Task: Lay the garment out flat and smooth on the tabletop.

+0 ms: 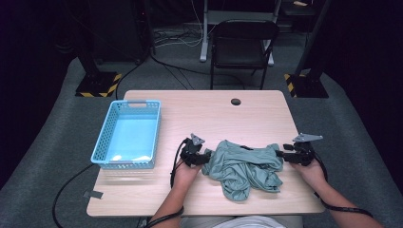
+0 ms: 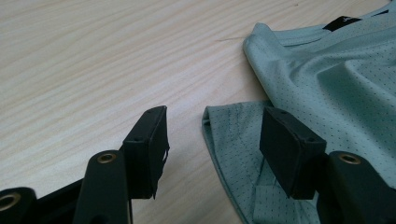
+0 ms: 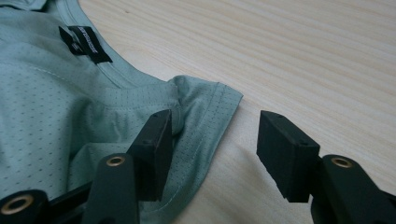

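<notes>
A crumpled pale green mesh shirt (image 1: 242,166) lies on the wooden table (image 1: 214,114) near its front edge. My left gripper (image 1: 205,156) sits at the shirt's left edge, my right gripper (image 1: 280,153) at its right edge. In the left gripper view the gripper (image 2: 215,126) stands open, and a hemmed edge of the shirt (image 2: 327,70) lies between and under its jaws. In the right gripper view the gripper (image 3: 215,123) is open too, one jaw over a hemmed corner of the shirt (image 3: 56,107). A black neck label (image 3: 84,44) shows beyond it.
A light blue plastic basket (image 1: 102,137) with nothing in it stands on the table's left side. A cable hole (image 1: 235,101) is near the far edge. Behind the table stands a black chair (image 1: 244,42). Bare wood stretches beyond the shirt.
</notes>
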The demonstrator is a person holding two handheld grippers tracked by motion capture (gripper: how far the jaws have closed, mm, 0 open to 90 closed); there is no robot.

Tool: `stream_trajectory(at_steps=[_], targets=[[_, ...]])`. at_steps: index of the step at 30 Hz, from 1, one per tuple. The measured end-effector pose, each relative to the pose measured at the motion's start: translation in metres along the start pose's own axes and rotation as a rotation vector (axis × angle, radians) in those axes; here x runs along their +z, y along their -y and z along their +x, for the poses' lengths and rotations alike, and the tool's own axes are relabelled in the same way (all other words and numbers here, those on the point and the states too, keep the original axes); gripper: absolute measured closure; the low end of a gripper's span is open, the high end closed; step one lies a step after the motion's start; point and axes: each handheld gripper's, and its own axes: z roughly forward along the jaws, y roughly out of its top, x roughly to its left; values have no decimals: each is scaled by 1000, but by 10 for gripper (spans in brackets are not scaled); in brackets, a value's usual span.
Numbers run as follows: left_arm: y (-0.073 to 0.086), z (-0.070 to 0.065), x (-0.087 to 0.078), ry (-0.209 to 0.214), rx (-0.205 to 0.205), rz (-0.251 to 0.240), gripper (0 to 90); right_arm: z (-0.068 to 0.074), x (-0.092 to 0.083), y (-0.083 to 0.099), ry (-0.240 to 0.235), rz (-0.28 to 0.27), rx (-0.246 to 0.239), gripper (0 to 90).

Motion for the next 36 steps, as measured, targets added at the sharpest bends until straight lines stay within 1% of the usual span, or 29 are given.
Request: stream_trajectory(at_steps=[1, 2, 3, 5, 7, 9, 15, 17, 18, 19, 20, 21, 22, 23, 24, 25, 27, 32, 36], targets=[[0, -1, 2, -7, 9, 5, 412, 0, 0, 0, 7, 2, -1, 437], [0, -1, 2, -7, 9, 5, 416, 0, 0, 0, 7, 2, -1, 437], [0, -2, 5, -25, 40, 20, 424, 0, 2, 2, 18, 15, -9, 439], [1, -3, 8, -55, 72, 45, 424, 0, 4, 3, 32, 34, -23, 441], [1, -2, 9, -57, 72, 38, 418, -1, 4, 3, 31, 31, -32, 440], [2, 0, 8, -67, 61, 39, 408, -3, 3, 4, 42, 35, -33, 440], [6, 5, 3, -79, 39, 43, 409, -8, 0, 5, 45, 50, -15, 439], [7, 7, -1, -87, 50, 56, 412, -9, -2, 5, 43, 63, -5, 441], [8, 8, -3, -92, 59, 58, 415, -10, -4, 6, 40, 75, -14, 443], [9, 9, -4, -92, 65, 61, 415, -10, -4, 6, 40, 75, -14, 443], [9, 10, -5, -91, 61, 68, 419, -11, -5, 6, 38, 81, -17, 450], [9, 12, -7, -90, 50, 81, 420, -11, -7, 5, 35, 95, -18, 451], [8, 13, -9, -97, 58, 106, 423, -13, -9, 4, 33, 126, -33, 460], [9, 13, -11, -97, 68, 111, 429, -12, -10, 4, 32, 137, -33, 462], [11, 12, -14, -99, 88, 114, 430, -12, -12, 4, 32, 151, -38, 466], [13, 12, -17, -101, 100, 116, 433, -10, -13, 4, 34, 159, -54, 467], [18, 11, -22, -94, 100, 115, 450, -5, -18, 6, 40, 169, -92, 487], [32, 10, -36, -83, 104, 108, 465, 6, -27, 18, 20, 145, -107, 500], [38, 8, -44, -80, 107, 110, 480, 9, -34, 24, 4, 149, -105, 499]])
